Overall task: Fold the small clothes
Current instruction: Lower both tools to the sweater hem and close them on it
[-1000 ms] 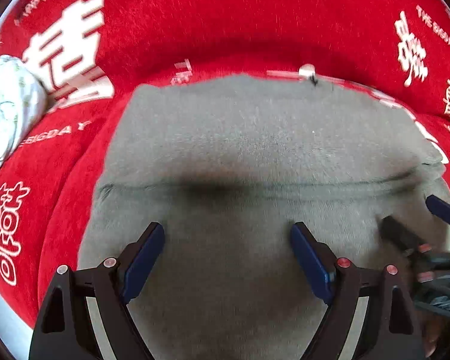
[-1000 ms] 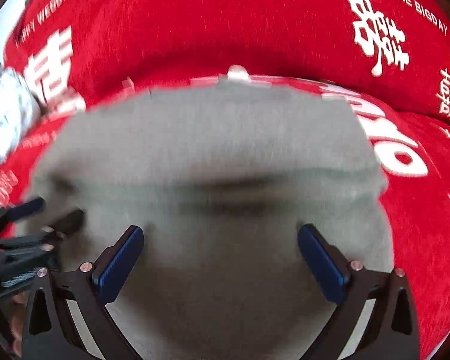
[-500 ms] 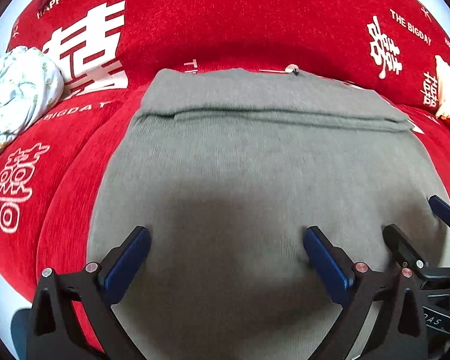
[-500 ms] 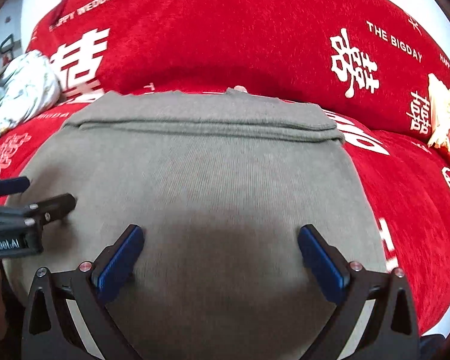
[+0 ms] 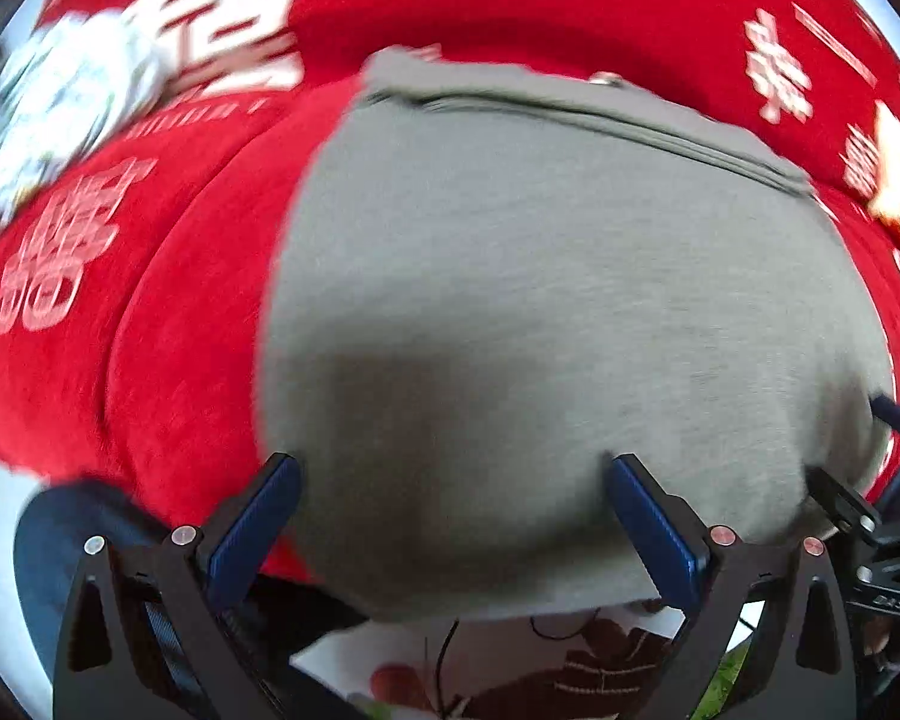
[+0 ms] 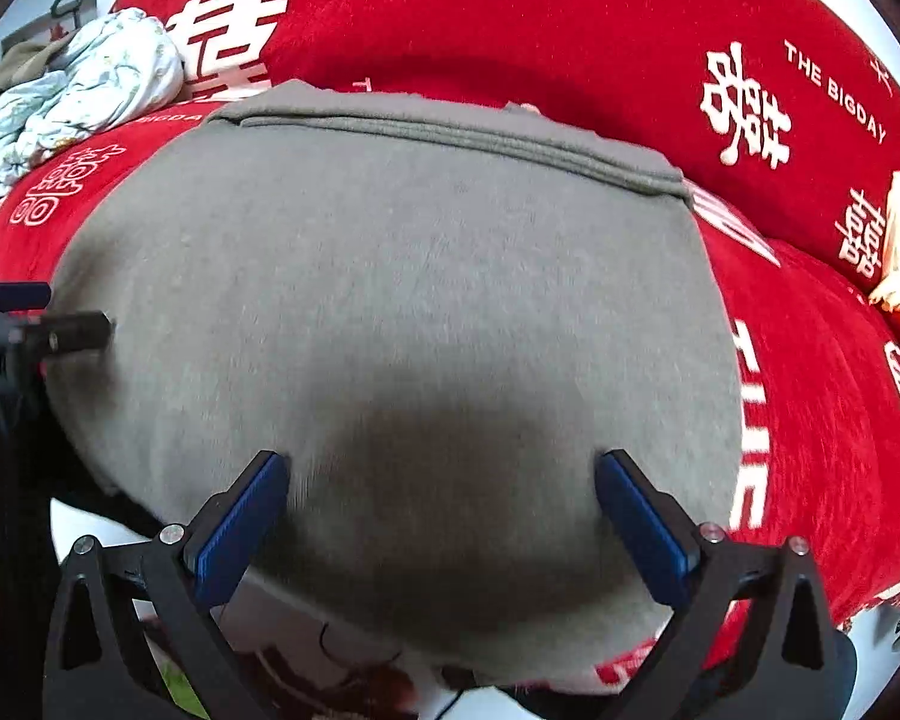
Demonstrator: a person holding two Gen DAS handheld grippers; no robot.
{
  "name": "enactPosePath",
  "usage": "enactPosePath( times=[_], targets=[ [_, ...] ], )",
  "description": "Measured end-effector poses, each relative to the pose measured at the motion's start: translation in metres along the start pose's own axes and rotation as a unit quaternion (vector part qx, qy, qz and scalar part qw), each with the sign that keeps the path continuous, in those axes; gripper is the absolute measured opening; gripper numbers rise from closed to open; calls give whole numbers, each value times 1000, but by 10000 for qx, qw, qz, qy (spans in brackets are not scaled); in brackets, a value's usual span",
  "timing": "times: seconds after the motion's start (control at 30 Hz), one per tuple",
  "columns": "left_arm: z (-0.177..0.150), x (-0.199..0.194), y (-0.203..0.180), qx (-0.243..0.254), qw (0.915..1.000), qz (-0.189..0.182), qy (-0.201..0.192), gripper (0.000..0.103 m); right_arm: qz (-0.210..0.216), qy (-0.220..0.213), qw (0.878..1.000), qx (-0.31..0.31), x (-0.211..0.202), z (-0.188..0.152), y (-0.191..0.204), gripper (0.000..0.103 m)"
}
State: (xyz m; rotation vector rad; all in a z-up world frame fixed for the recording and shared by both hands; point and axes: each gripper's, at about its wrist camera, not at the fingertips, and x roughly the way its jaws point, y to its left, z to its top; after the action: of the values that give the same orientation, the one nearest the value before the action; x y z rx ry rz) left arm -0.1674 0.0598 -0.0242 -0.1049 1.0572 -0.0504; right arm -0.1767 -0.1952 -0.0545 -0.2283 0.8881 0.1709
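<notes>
On the red plush sofa cover with white lettering (image 6: 570,18) lies the grey knit garment, folded into a flat rectangle (image 6: 390,312), its doubled far edge showing as a ridge across the top. We're further back than half a second ago: the garment's near hem now sits in front of both sets of fingers, and a floral-printed surface (image 5: 570,660) has come into sight below it. Our left gripper (image 5: 450,516) has its jaws spread wide with nothing between the blue pads (the left view is smeared with motion). Our right gripper (image 6: 441,516) is likewise spread wide, holding nothing.

From the right view we get what the left blurs away: crisp print reading "THE BIGDAY" on the backrest, "HAPPY W" cut off at the top edge, and a crumpled pale floral cloth (image 6: 78,96) at the sofa's far left. That view also catches the left gripper's fingertips at the garment's left edge. From the left view alone we see a dark blue fabric patch (image 5: 60,552) at lower left.
</notes>
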Motion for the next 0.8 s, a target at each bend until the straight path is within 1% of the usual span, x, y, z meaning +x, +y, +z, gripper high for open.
enactPosePath(
  times=[0.07, 0.13, 0.2, 0.3, 0.37, 0.4, 0.43, 0.47, 0.5, 0.53, 0.57, 0.6, 0.63, 0.67, 0.7, 0.73, 0.77, 0.8],
  targets=[
    [-5, 3, 17, -285, 9995, 9, 162, 102, -6, -14, 9997, 226, -7, -8, -10, 103],
    [-10, 9, 25, -424, 9985, 12, 340, 102, -81, 1, 9988, 489, -12, -16, -23, 103],
    [-12, 19, 24, -418, 9970, -121, 645, 102, -97, 189, 9965, 812, -13, -21, -36, 103],
    [-11, 27, 17, -281, 9960, -292, 801, 102, 36, 575, 9920, 1127, -5, -27, -47, 103],
    [-11, 29, 15, -264, 9954, -381, 839, 102, 43, 734, 9906, 1150, 0, -30, -47, 103],
    [-12, 30, 14, -265, 9941, -508, 923, 97, -2, 788, 9912, 1061, 2, -30, -42, 103],
    [-14, 30, 13, -255, 9932, -595, 964, 88, 74, 824, 9920, 956, 2, -31, -36, 98],
    [-15, 27, 11, -208, 9932, -626, 958, 82, 171, 843, 9927, 849, 2, -31, -31, 81],
    [-16, 23, 7, -91, 9939, -633, 904, 66, 52, 840, 9938, 732, 0, -31, -26, 73],
    [-17, 20, 5, -10, 9938, -668, 883, 45, -169, 840, 9942, 644, -3, -31, -23, 52],
    [-18, 16, 4, 56, 9937, -700, 871, 29, -175, 820, 9944, 649, -5, -32, -24, 30],
    [-19, 12, 2, 123, 9938, -708, 844, 19, -54, 775, 9943, 736, -8, -32, -30, 23],
    [-18, 7, 0, 172, 9944, -701, 775, 18, 98, 751, 9936, 844, -11, -32, -36, 14],
    [-17, 2, 0, 212, 9950, -690, 693, 18, 338, 713, 9918, 1008, -15, -33, -45, 7],
    [-14, -6, 0, 264, 9956, -697, 570, 14, 515, 668, 9901, 1125, -18, -34, -52, 5],
    [-11, -12, 1, 280, 9956, -752, 494, 14, 767, 552, 9875, 1265, -24, -34, -59, 0],
    [-6, -19, 3, 271, 9953, -841, 408, 14, 1024, 368, 9842, 1395, -32, -32, -67, 0],
    [-2, -27, 4, 249, 9948, -937, 310, 14, 1136, 219, 9825, 1462, -38, -31, -73, 0]
  ],
)
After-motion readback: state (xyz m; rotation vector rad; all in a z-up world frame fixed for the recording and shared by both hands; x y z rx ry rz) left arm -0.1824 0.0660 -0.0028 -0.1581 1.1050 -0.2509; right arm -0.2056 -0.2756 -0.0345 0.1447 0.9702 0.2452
